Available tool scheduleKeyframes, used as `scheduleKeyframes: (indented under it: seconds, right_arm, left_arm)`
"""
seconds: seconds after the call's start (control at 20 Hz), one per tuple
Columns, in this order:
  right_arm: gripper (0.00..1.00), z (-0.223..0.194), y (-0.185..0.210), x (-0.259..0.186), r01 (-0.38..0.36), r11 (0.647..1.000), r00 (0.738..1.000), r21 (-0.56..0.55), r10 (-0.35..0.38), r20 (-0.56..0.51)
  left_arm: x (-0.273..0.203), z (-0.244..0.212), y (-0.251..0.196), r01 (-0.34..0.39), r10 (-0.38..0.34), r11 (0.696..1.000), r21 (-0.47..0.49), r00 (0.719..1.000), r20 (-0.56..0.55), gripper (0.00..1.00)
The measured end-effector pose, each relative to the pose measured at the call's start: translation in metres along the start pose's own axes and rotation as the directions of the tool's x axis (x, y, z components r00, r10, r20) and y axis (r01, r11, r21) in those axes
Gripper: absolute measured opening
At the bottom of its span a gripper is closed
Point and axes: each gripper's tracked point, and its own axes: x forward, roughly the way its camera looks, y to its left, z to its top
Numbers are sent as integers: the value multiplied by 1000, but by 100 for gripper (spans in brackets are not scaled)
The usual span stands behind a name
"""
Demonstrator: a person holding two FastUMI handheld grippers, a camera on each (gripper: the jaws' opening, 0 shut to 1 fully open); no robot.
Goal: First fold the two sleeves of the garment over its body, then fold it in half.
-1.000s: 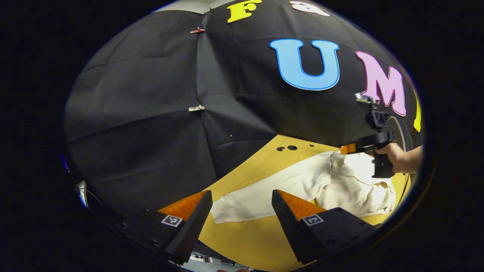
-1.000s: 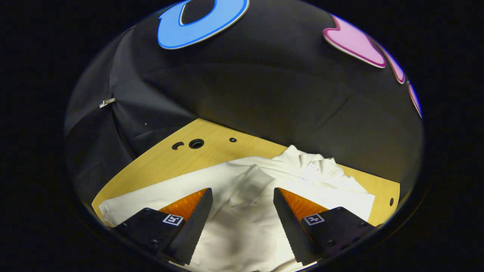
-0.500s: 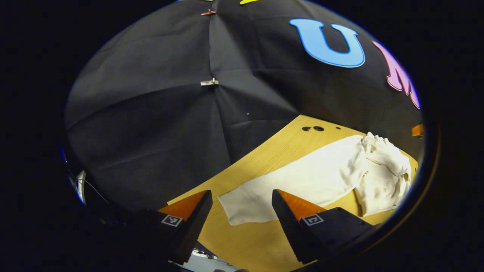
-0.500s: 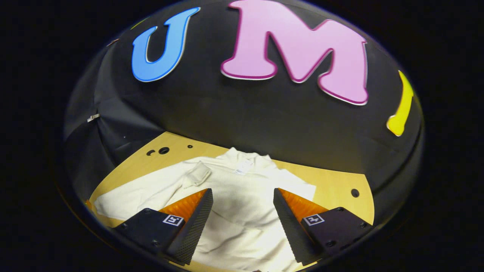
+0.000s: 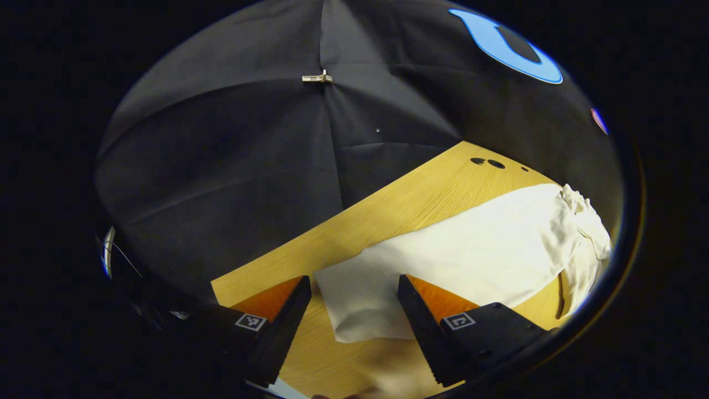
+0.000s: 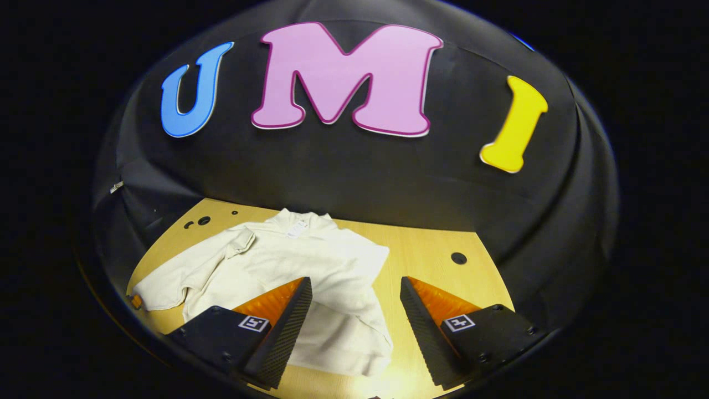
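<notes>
Cream long-sleeved garment [image 6: 310, 271]: laid flat on the wooden desk [image 6: 437, 271], collar toward the back edge, 1 sleeve [image 5: 443, 266] stretched toward the left edge, the other folded over the body. Left gripper [image 5: 354, 318]: held spread above the sleeve cuff, nothing gripped. Right gripper [image 6: 354, 324]: spread, empty, above the garment's right hem.

Dim booth, warm overhead light pooling on the pale wooden tabletop [image 6: 432, 249], cream fabric garment [image 6: 310, 266] bright and sharp, heavy fisheye bending at edges.
</notes>
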Motion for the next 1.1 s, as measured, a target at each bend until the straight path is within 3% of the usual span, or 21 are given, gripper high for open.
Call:
scheduleKeyframes:
  seconds: [0.3,0.4,0.5,0.55,0.65,0.7,0.75,0.9,1.1]
  right_arm:
    - [98,-30,-32,-27,58,996,998,61,-56,-21]
    - [98,-38,-44,-32,76,995,997,70,-74,-28]
    - [98,-45,-57,-36,98,993,995,64,-96,-30]
    - [98,-48,-63,-39,111,992,993,57,-110,-30]
    - [98,-51,-69,-42,124,991,992,56,-123,-30]
    - [98,-53,-73,-42,129,990,991,59,-127,-31]
    - [98,-53,-78,-46,133,989,991,63,-132,-30]
    - [98,-53,-88,-48,145,987,989,65,-144,-22]
    - [98,-56,-100,-48,157,985,988,76,-155,-26]
  left_arm:
    - [12,-1,-12,49,-48,998,29,998,-29,95]
    - [11,-1,-22,79,-76,995,63,996,-40,87]
    - [12,-1,-33,116,-112,988,101,993,-40,68]
    - [13,0,-37,121,-117,985,121,992,-39,54]
    - [15,1,-44,125,-120,980,152,992,-46,38]
    - [15,0,-48,126,-118,979,161,992,-54,37]
    - [14,1,-51,125,-115,978,168,991,-65,28]
    - [13,3,-62,138,-125,980,145,988,-93,12]
    - [9,8,-82,174,-160,980,97,978,-138,8]
